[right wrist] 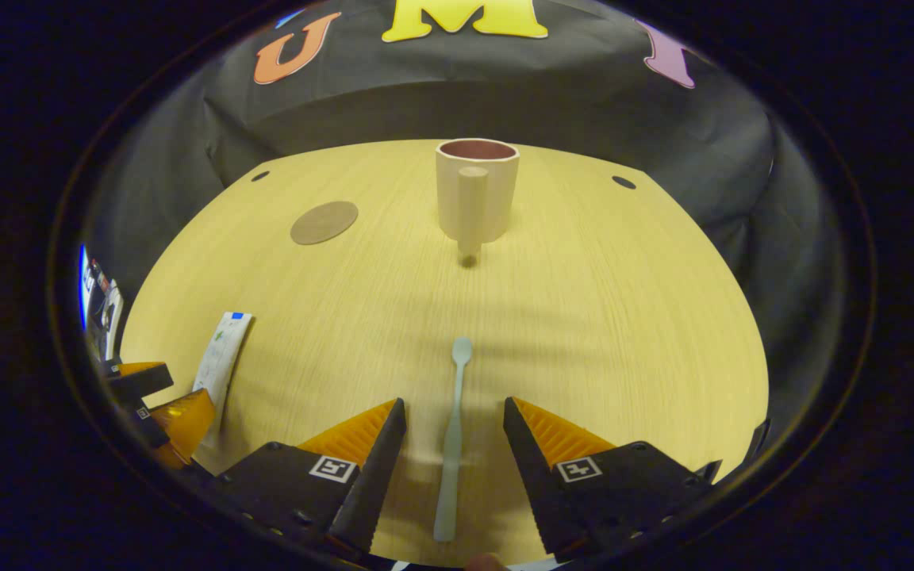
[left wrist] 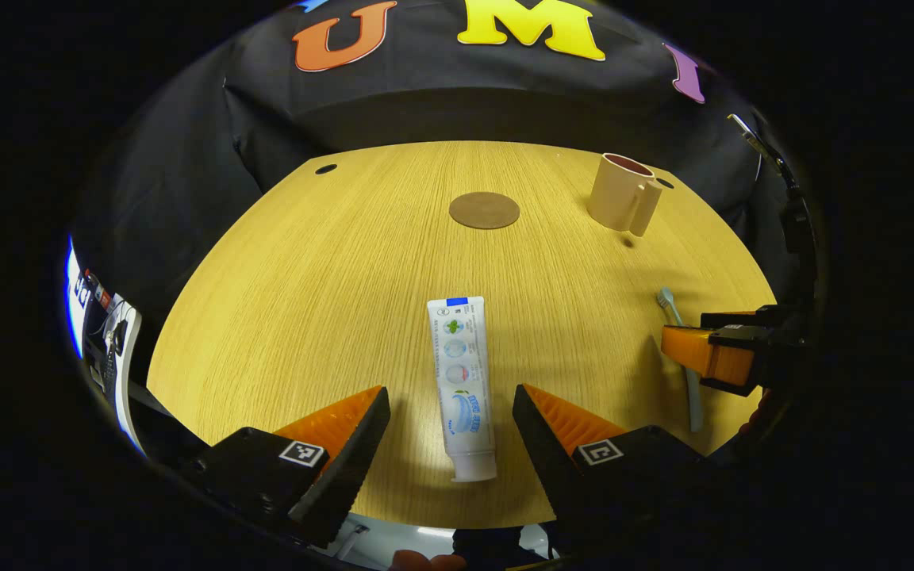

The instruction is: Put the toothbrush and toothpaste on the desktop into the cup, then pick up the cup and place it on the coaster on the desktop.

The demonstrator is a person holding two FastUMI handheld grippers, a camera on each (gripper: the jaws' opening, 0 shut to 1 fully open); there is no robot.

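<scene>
The light yellow wood-grain round desktop (left wrist: 330, 301) carries every task item, with small dark holes near its far edge; in the right gripper view the same desktop (right wrist: 624, 317) curves away toward the black cloth wall.

The left gripper (left wrist: 451, 420) is released: its two fingers stand wide apart low over the near part of the desktop, one on each side of the cap end of the tube, with neither finger touching it. The right gripper (right wrist: 454, 432) is likewise released, its fingers spread on either side of the brush handle, with a gap visible on both sides. From the left gripper view, the right gripper (left wrist: 715, 353) appears at the right edge, sitting over the brush handle.

The beige ceramic cup with a thick handle and dark red interior (right wrist: 476, 190) stands upright and empty near the far edge, its handle turned toward the right gripper camera. In the left gripper view the cup (left wrist: 620, 194) stands to the right of the coaster, well apart from it.

The white toothpaste tube with blue print (left wrist: 461, 381) lies flat, cap end toward the camera (crimped end pointing to the coaster). It shows at the left edge of the right gripper view (right wrist: 221, 357).

The round flat brown coaster (left wrist: 484, 210) lies bare near the far edge, also visible at (right wrist: 324, 222).

The slim pale grey-green toothbrush (right wrist: 452, 444) lies flat, head pointing toward the cup, well apart from it; see also (left wrist: 683, 357).
</scene>
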